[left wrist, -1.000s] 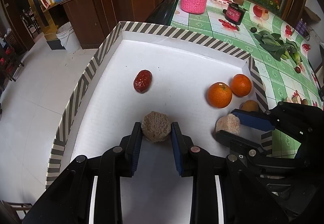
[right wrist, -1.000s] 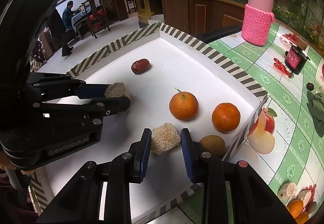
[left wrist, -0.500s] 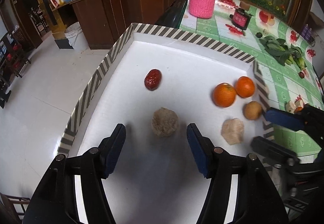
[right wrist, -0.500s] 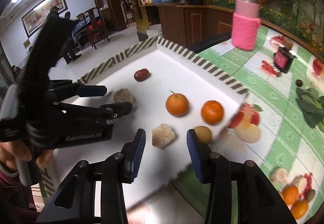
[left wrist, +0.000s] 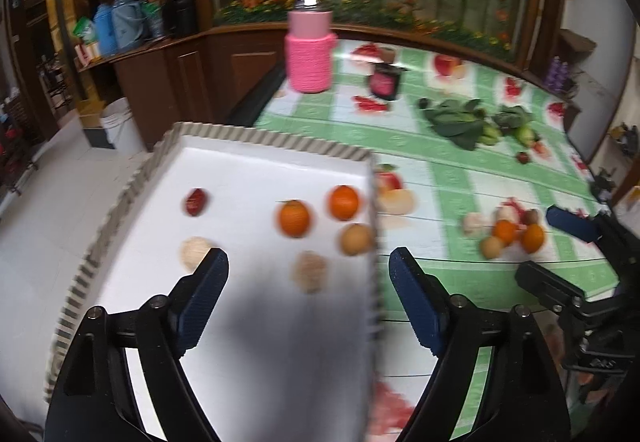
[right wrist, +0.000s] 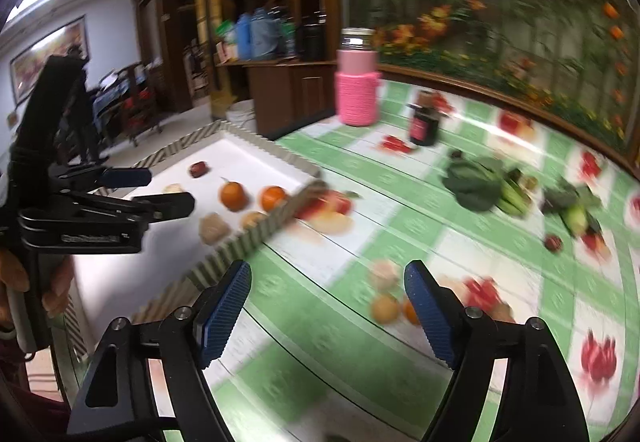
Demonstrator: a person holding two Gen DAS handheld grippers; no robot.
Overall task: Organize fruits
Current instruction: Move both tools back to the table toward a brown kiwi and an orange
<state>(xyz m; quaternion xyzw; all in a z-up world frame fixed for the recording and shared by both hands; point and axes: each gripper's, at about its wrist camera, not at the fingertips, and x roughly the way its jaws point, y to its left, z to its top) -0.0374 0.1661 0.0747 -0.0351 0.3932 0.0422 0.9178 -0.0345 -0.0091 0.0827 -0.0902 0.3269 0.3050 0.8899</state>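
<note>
Inside the white striped-rim tray [left wrist: 248, 162] lie six pieces: two glossy oranges [left wrist: 294, 218], a wrinkled red date [left wrist: 195, 201], a smooth brown fruit [left wrist: 356, 239] and two rough beige lumps [left wrist: 309, 271]. Both the left tool [left wrist: 308, 298] and right tool [right wrist: 328, 306], jaws just opened wide, hold nothing. A small fruit cluster [left wrist: 506, 232] on the glossy checked counter [left wrist: 420, 154] probably awaits transfer (outlines blurred).
</note>
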